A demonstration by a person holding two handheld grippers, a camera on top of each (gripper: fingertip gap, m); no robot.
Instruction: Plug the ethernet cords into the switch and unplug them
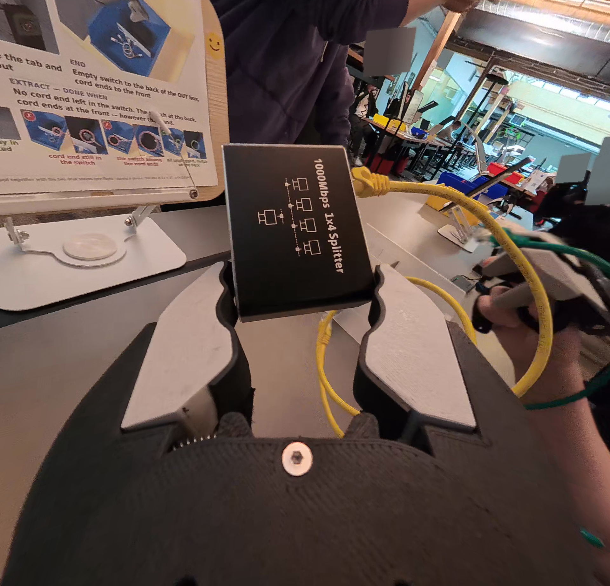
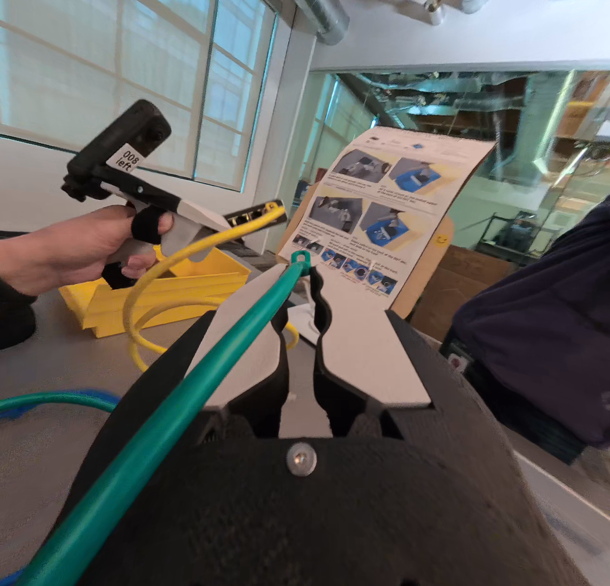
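Switch up in our left gripper, green cord pinched in the right one.

Our left gripper (image 1: 302, 292) is clamped on the black switch (image 1: 293, 226), holding it tilted above the grey table (image 1: 82, 355). A yellow cord (image 1: 515, 259) is plugged into one end port and loops down to the table. Our right gripper (image 2: 305, 273) has its fingers nearly closed on the green cord (image 2: 185, 401) right behind the plug, near an instruction sheet (image 2: 379, 213) and a yellow bin (image 2: 185, 292).
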